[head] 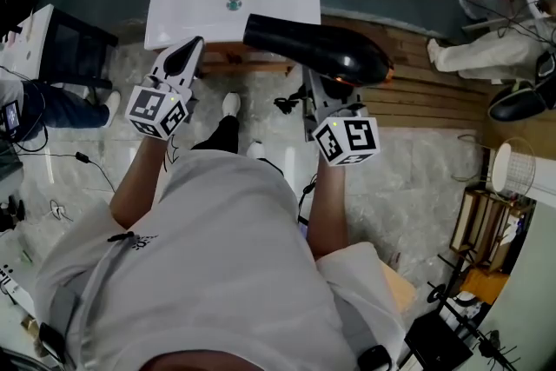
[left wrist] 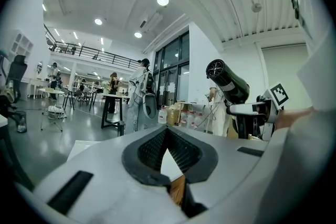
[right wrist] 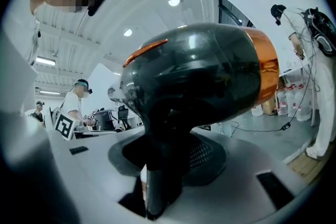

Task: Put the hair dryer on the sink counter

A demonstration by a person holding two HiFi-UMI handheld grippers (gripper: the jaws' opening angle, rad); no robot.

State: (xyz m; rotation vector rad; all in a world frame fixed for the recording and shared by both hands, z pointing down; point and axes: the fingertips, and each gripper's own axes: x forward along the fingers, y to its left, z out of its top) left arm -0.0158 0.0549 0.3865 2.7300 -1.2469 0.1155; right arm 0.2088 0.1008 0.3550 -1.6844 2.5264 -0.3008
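My right tongs (right wrist: 157, 176) grip the glossy black, orange-banded hair dryer (head: 313, 48) by its handle, my left tongs (head: 185, 56) closed empty; mid-carry, I next lower it onto the white sink table (head: 187, 9).

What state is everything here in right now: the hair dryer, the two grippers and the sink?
Hair dryer: held up by its handle, not yet set down.
Right gripper: shut on the hair dryer's handle.
Left gripper: shut, nothing between its jaws.
Sink: no water seen running.
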